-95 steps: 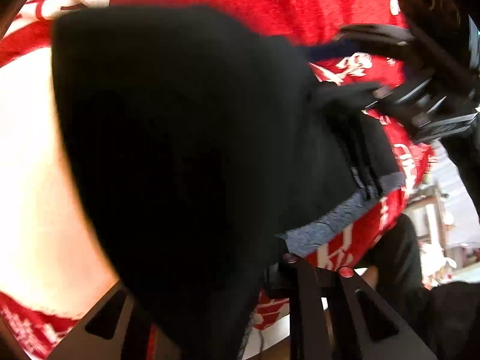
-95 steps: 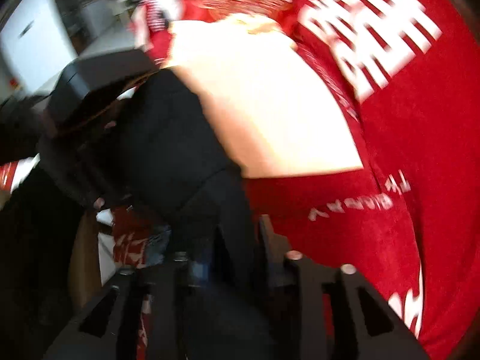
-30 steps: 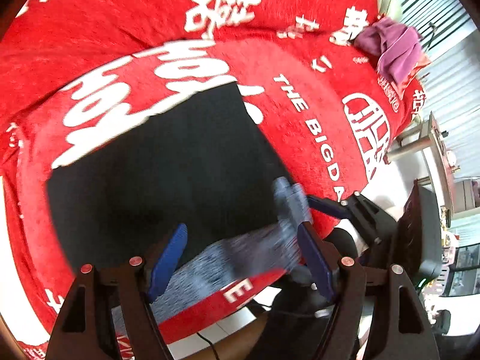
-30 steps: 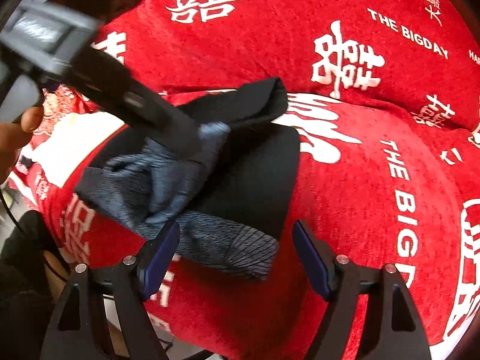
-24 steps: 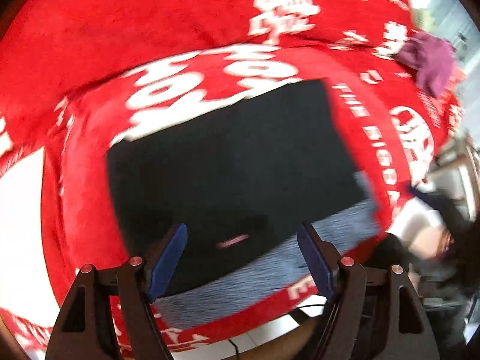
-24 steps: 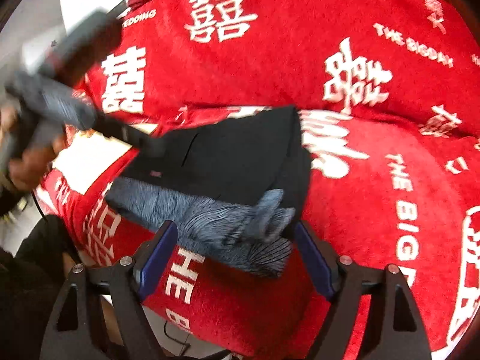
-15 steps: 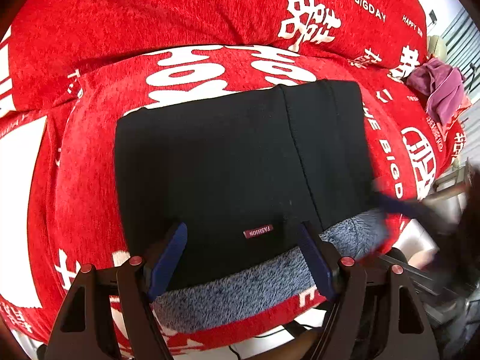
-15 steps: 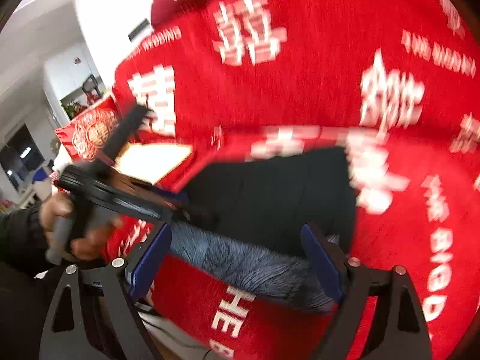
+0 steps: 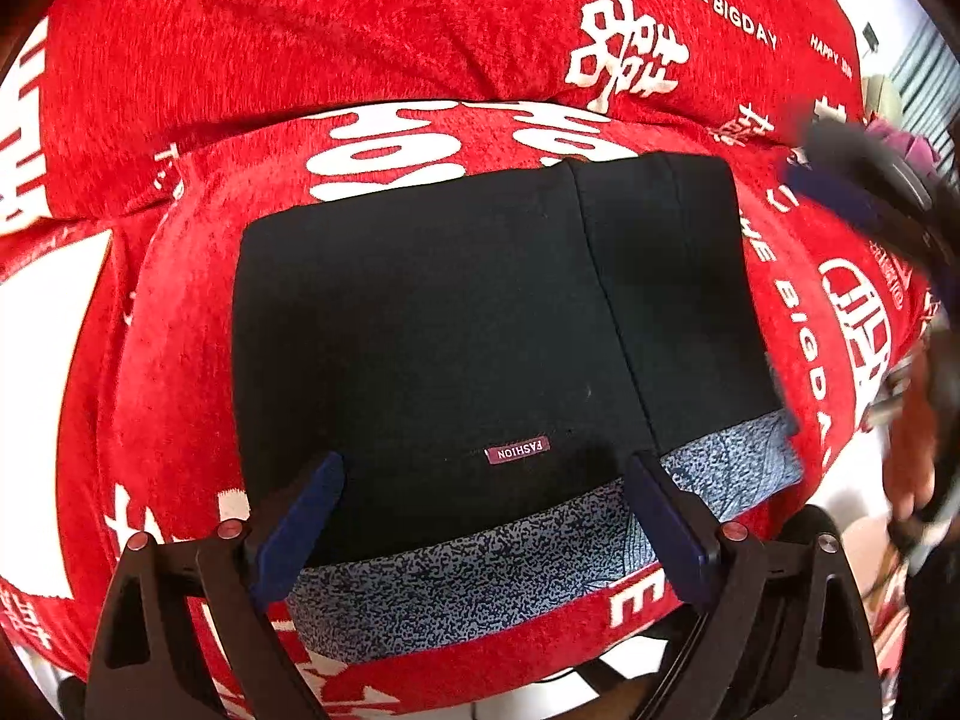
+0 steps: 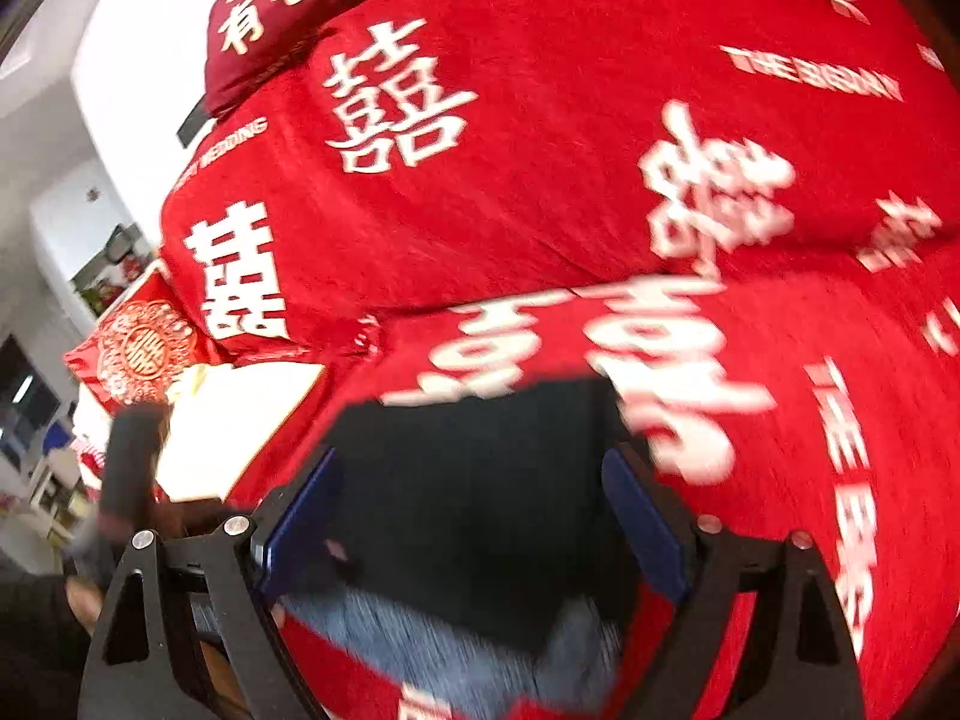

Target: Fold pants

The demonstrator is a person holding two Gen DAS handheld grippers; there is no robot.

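Pants: black pants (image 9: 456,324) lie folded in a flat block on the red sofa cover (image 9: 300,48) — grey lining strip along the near edge.
Label: small "FASHION" tag (image 9: 517,450) faces up (near the front).
Left tool: left tool (image 9: 486,480) hovers right above that near edge, fingers apart, holding nothing.
Right tool: right tool (image 10: 474,480) also spread and empty — off to the pants' right side, blurred.
Key relation: the long axis runs left-right across the left tool's gap; I'd judge the left nearer.

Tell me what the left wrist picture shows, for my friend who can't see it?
Black pants lie folded flat on a red cover with white writing, their speckled gray lining showing along the near edge. The left claw hangs open just above them, holding nothing. A small FASHION label sits between its blue fingers.
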